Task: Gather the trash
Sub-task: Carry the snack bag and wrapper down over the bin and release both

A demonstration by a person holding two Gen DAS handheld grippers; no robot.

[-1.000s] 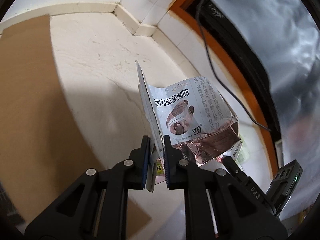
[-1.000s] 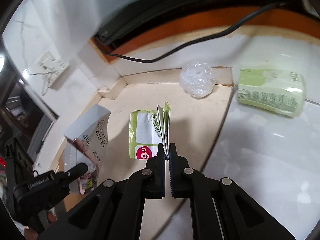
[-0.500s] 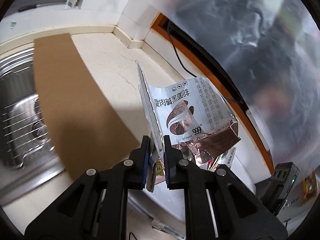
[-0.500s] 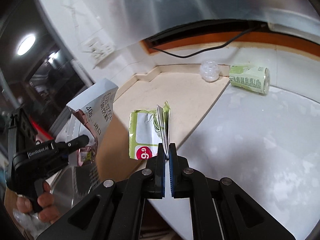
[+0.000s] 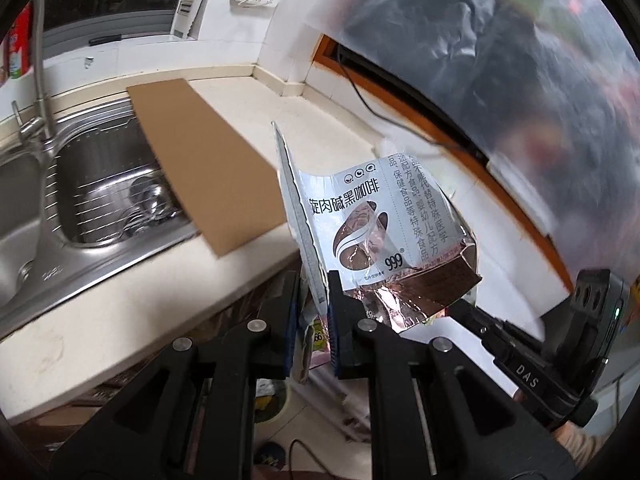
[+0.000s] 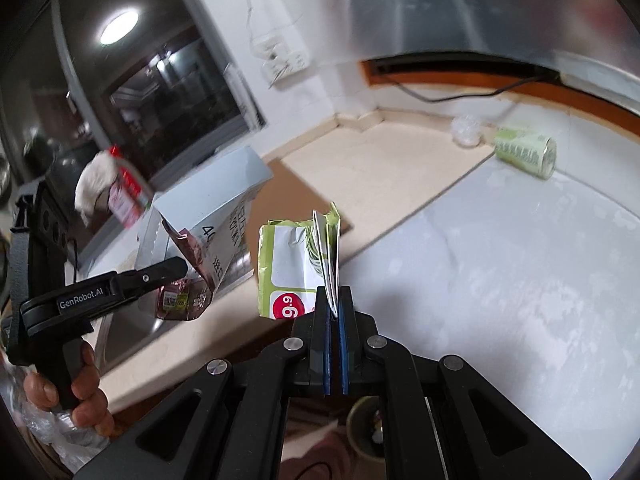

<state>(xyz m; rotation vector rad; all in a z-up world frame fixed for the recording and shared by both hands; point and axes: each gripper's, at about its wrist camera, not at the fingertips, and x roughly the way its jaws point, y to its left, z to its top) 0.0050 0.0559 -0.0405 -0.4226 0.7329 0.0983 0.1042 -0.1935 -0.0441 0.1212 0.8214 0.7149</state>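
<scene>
Grippers first, nearest you: your left gripper [image 5: 313, 292] is clamped on the torn edge of a silver and copper foil coffee pouch [image 5: 384, 236], which stands up from the jaws, its printed face turned right. Your right gripper [image 6: 334, 300] is pinched tight on a folded green and white wrapper [image 6: 298, 264] with a red price dot, also sticking up from the narrow jaws. Both pieces of trash are held in the air near the front edge of the counter. In the right wrist view, your left hand [image 6: 76, 392] grips its tool handle at the lower left, with the pouch beside the wrapper.

Past the pouch, a flat sheet of brown cardboard [image 5: 200, 160] lies partly on the cream countertop [image 5: 320, 120] and partly over a steel sink [image 5: 92, 200] to the left.

Farther right, on the white surface, a pale green can [image 6: 526, 156] lies on its side, with a crumpled clear plastic ball [image 6: 466, 130] just left of it. A black cable [image 6: 460, 96] runs along the orange frame behind them, and a white socket [image 6: 284, 58] sits on the far wall.
</scene>
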